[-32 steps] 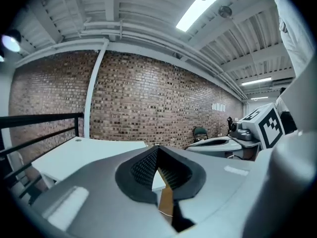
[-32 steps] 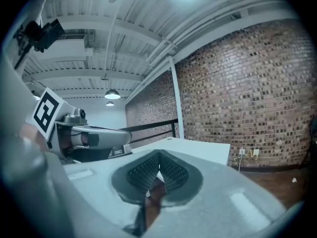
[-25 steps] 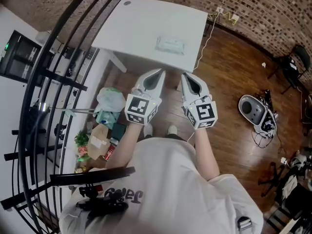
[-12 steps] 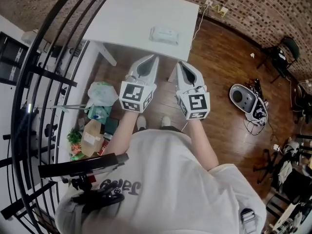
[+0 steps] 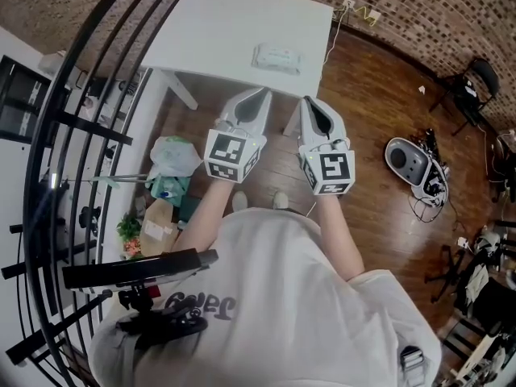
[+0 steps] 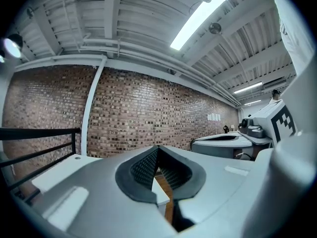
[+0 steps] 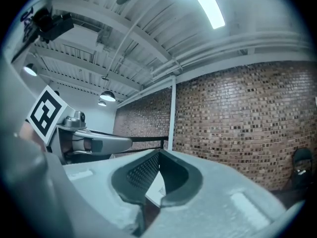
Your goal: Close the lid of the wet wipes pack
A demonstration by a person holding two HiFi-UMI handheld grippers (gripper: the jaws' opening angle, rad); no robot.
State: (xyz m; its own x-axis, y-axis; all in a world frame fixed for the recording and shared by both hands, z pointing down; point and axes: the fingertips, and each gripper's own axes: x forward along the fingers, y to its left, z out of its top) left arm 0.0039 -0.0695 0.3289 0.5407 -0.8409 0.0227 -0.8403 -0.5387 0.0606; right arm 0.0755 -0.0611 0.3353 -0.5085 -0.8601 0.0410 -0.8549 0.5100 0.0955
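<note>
The wet wipes pack (image 5: 278,57), pale green and white, lies flat on the white table (image 5: 218,31) near its front right part. Whether its lid is up or down is too small to tell. My left gripper (image 5: 261,94) and right gripper (image 5: 307,101) are held side by side in front of the person's chest, short of the table's front edge and above the wooden floor. Both are shut with nothing between their pads. In the left gripper view the left gripper (image 6: 158,148) points at a brick wall. The right gripper (image 7: 159,153) does too in its own view, and neither view shows the pack.
A black metal railing (image 5: 72,111) curves along the left. Bags and packages (image 5: 165,176) lie on the floor by the table leg. A round grey device with cables (image 5: 411,162) sits on the wooden floor at right. A cable (image 5: 334,35) hangs off the table's right edge.
The head view has shifted slightly, and the table and pack now sit a bit higher in it. Both grippers have stayed side by side and shut, a little closer to the table edge.
</note>
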